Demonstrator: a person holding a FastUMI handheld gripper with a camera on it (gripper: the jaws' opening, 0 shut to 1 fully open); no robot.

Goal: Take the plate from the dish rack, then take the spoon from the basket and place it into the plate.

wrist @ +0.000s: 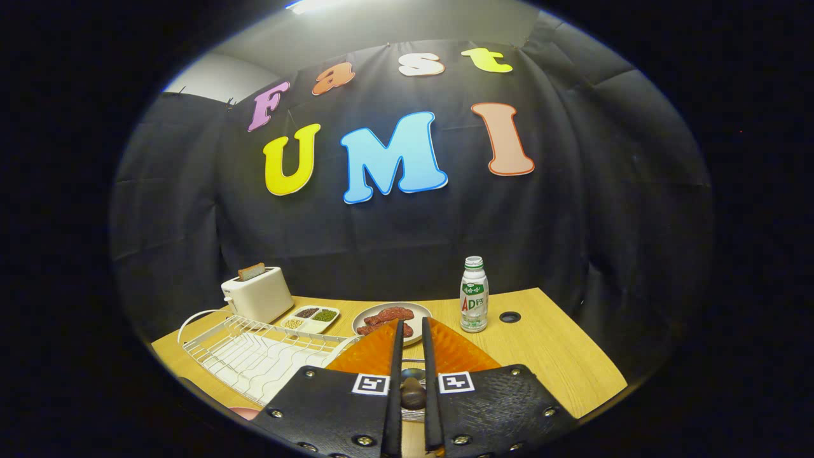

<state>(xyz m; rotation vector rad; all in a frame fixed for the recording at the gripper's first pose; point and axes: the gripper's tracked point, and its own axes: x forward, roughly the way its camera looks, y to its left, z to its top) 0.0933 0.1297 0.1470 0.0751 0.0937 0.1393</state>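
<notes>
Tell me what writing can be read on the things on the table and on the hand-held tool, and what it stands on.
Bottle label: coloured print, too small and blurred to read.
Square markers on the gripper: black-and-white patterns, no words.
Toaster, dish rack: no writing visible.
The fingers stand close together over the orange plate, with a small dark thing between them; whether they press on it is unclear.

One fisheye camera rides on the gripper (412, 343), just above the desk (559, 356), looking forward along its nearly closed jaws, slightly downward, across the desk to the booth's cloth wall (407, 235) close behind.
</notes>
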